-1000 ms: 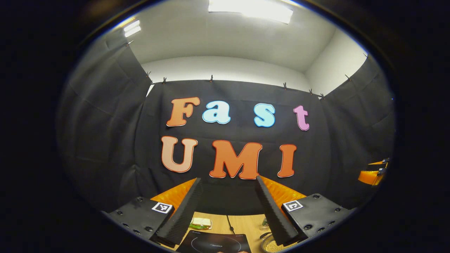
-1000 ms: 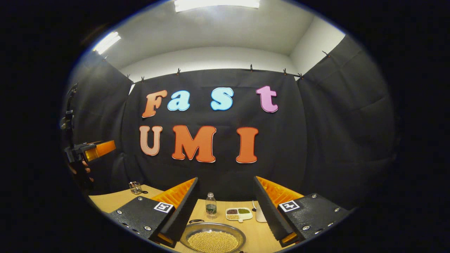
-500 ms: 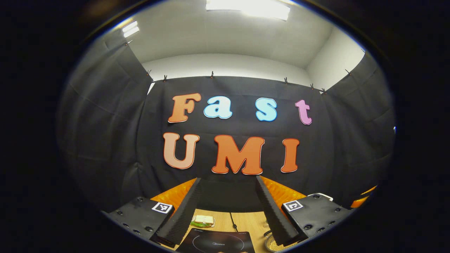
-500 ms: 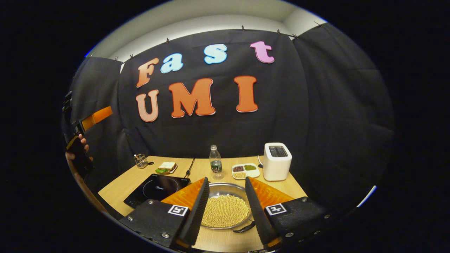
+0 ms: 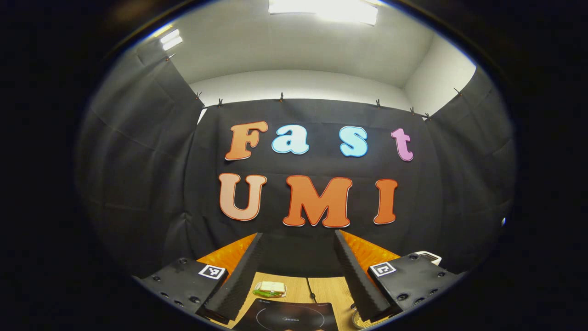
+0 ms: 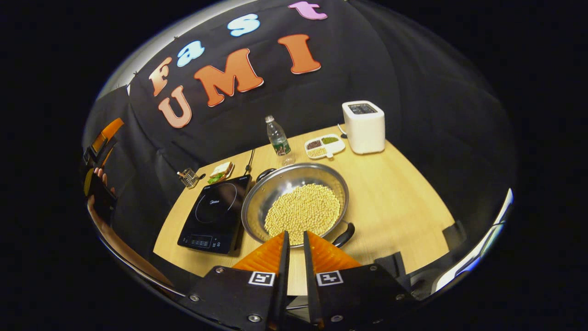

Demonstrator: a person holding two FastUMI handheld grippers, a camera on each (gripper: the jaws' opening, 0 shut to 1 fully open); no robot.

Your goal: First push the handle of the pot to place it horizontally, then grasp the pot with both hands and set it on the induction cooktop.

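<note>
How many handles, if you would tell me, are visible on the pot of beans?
2. One handle sticks out at the near right rim of the pot, beside the right tongs; the other handle sits at the far left rim, toward the bottle.

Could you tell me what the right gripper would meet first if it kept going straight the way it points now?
Probably the near rim of the pot, beside its handle; the right gripper aims there, though depth is unclear.

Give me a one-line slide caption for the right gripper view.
Right hand-held gripper, nearly closed, above the pot of beans beside the cooktop, handle pointing toward the camera.
</note>
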